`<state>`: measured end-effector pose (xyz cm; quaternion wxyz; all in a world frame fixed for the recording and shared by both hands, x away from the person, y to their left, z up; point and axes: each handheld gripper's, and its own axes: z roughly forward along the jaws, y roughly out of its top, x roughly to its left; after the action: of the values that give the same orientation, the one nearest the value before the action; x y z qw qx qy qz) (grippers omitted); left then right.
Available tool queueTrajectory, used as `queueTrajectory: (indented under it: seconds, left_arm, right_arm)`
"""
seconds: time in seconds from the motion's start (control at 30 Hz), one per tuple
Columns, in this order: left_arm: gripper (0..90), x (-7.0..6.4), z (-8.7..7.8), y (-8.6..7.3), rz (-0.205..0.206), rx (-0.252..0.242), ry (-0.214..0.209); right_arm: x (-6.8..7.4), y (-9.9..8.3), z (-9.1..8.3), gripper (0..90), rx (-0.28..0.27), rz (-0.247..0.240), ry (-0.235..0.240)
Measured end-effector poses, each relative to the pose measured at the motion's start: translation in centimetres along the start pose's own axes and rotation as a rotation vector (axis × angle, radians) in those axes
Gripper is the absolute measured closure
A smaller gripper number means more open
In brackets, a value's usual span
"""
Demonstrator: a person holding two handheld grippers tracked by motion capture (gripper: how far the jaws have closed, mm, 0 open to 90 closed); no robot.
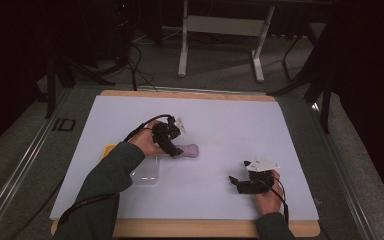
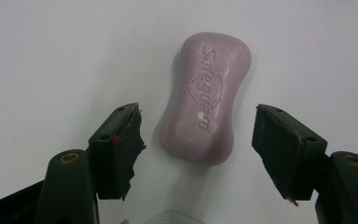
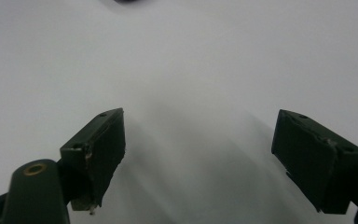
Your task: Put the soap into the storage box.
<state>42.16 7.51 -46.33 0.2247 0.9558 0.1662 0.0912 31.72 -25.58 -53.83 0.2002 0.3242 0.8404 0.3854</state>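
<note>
The left gripper point(image 2: 198, 140) hangs over a white table surface point(image 2: 51, 56) with its jaws spread wide. Between them lies a pale purple soap bar point(image 2: 205, 98), flat, stamped "Safeguard", touching neither jaw. The rim of a clear container point(image 2: 175, 217) peeks in at the bottom edge

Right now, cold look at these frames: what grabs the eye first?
The pale purple soap bar stamped "Safeguard", lying flat on the white table sheet left of centre. The left hand-held gripper hangs over it, jaws open on either side and not touching it. Next, the right hand-held gripper near the front right, also open over bare sheet, and a clear tray by the person's left sleeve.
</note>
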Motion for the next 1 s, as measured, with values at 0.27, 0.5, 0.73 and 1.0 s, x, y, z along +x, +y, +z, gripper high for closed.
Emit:
queueTrajectory:
  seconds: [0.27, 0.5, 0.73, 1.0]
  left_arm:
    - [31.2, 0.0, 0.5, 0.7, 0.011, 0.012, -0.011]
    - [29.2, 0.1, 1.2, 1.0, 0.016, 0.023, -0.022]
    - [29.0, 0.2, 1.8, 1.5, 0.011, 0.027, -0.041]
    - [27.7, 0.4, 2.5, 1.9, 0.011, 0.036, -0.056]
  right_arm:
    - [0.0, 0.0, 0.0, 17.1, -0.001, -0.004, 0.001]
    - [0.0, 0.0, 0.0, 17.1, -0.003, -0.002, 0.002]
    - [0.0, 0.0, 0.0, 17.1, -0.004, -0.001, 0.004]
    - [0.0, 0.0, 0.0, 17.1, -0.003, -0.001, 0.006]
